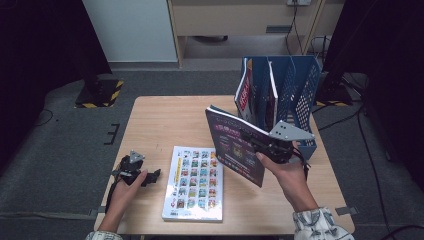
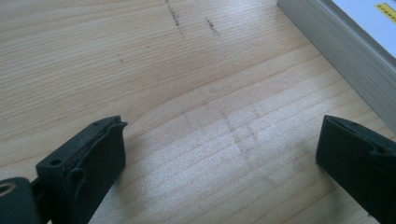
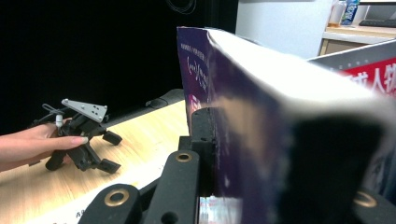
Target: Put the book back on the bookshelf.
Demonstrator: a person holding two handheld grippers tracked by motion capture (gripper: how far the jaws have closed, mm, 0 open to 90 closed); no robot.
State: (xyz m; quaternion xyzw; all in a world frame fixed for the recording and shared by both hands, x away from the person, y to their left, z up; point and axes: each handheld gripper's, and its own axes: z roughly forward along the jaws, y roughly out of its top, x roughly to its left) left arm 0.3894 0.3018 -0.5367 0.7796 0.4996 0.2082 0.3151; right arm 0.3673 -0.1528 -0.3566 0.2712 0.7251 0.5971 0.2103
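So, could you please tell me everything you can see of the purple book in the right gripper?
The purple book is a thick paperback with a dark purple cover, pink and yellow print and white page edges. The right gripper is shut on it, holding it upright and tilted above the table, beside the blue file rack.
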